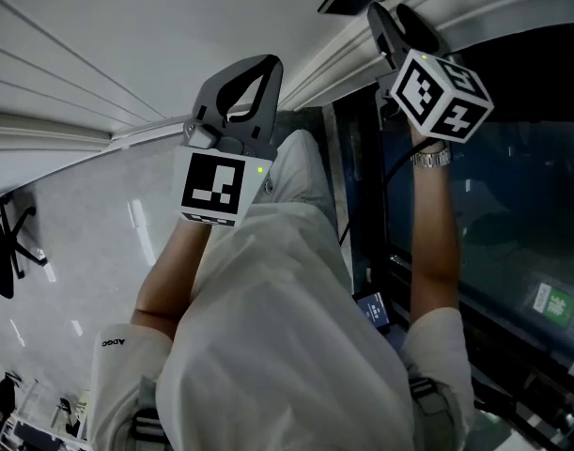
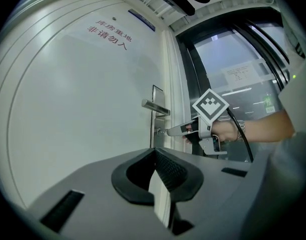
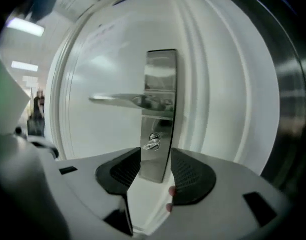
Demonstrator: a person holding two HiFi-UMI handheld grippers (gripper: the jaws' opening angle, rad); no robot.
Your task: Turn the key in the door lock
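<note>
The left gripper [image 2: 154,159], clenched on nothing, hangs level, apart from the white door [image 2: 82,109]. The key [image 3: 151,145], small and blurred, sits in the steel lock plate [image 3: 160,74] below the lever handle [image 3: 122,100]. The right gripper [image 3: 155,168] stands released, its 2 jaws apart just short of the key. Glass panels [image 2: 228,59] stand right of the frame; the head view hides the lock plate.

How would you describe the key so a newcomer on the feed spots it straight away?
Start at the big white door and find the tall shiny metal plate near its edge. A long lever handle sticks out sideways from the plate. Just below it is the key, a small silvery stub poking from the round keyhole, far smaller than the handle.
</note>
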